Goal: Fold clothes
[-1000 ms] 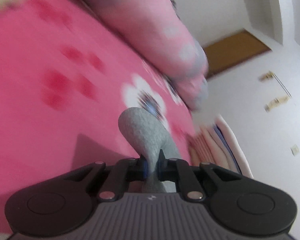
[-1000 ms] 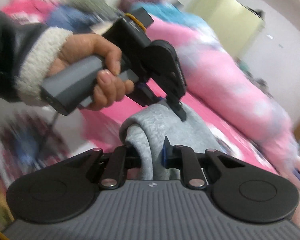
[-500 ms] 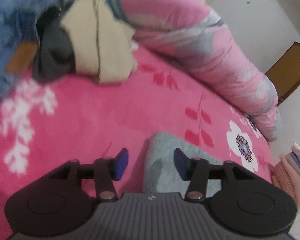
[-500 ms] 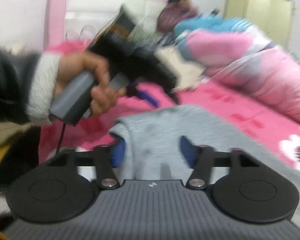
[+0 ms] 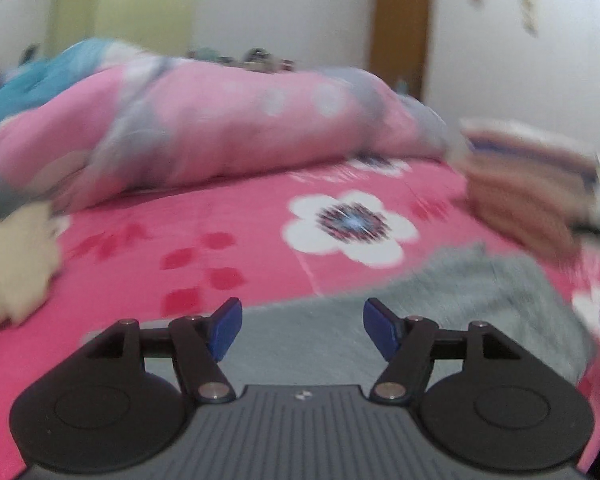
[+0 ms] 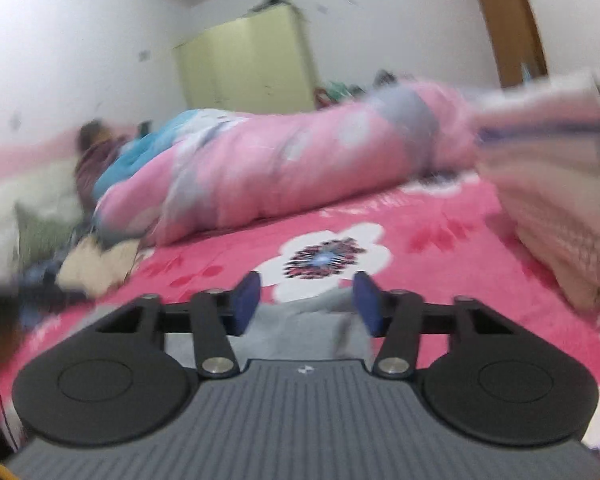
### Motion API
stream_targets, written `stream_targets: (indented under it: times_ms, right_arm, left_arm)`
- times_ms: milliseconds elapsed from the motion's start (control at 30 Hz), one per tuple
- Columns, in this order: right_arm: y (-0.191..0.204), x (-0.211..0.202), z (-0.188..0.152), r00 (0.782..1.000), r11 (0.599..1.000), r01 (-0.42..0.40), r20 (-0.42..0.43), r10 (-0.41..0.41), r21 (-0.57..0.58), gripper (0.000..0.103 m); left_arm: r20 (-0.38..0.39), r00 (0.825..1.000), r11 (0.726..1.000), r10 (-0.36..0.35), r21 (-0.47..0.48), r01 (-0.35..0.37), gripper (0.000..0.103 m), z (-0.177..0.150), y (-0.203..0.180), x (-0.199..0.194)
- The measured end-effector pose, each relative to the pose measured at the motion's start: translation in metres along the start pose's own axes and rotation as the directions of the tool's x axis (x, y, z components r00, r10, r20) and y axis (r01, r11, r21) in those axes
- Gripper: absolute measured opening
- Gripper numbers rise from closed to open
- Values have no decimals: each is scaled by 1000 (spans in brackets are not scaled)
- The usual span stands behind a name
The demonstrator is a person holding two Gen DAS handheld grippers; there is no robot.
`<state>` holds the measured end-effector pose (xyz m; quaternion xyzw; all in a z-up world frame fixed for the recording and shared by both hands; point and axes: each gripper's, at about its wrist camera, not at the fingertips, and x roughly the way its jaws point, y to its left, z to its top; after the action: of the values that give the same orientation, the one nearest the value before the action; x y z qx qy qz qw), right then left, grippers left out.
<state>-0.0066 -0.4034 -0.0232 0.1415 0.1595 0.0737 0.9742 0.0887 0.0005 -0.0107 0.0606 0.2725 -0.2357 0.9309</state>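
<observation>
The left gripper hangs over the pink flowered bedsheet with its jaws opening and standing wide; the blue pads press on nothing. The grey garment lies flat on the sheet under and beyond the tips and spreads off to their right. Nothing in view is a container; the clothes lie loose on the bed.

The right gripper has its jaws closing, at a middling gap, and its pads stand clear of the cloth. A grey garment lies on the bedsheet below and between the fingers, not gripped.

Ahead of both grippers a rolled pink quilt runs across the bed. To the right of the tips sits a stack of folded clothes, blurred. To the left lies a cream garment. A yellow-green wardrobe stands at the far wall.
</observation>
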Motion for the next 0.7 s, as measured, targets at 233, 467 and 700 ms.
stream_targets:
  times_ms: [233, 467, 700]
  right_arm:
    - [-46, 118, 12, 923, 972, -228, -303, 236, 64, 16]
    - [-25, 210, -2, 679, 851, -525, -585, 444, 36, 16]
    - [-56, 230, 7, 816, 949, -310, -495, 298, 61, 15]
  left_arm:
    - [-90, 996, 990, 16, 142, -3, 61, -48, -36, 33]
    - [-13, 1000, 996, 3, 92, -1, 67, -71, -20, 32]
    - [19, 1000, 1000, -4, -5, 4, 69, -76, -4, 31]
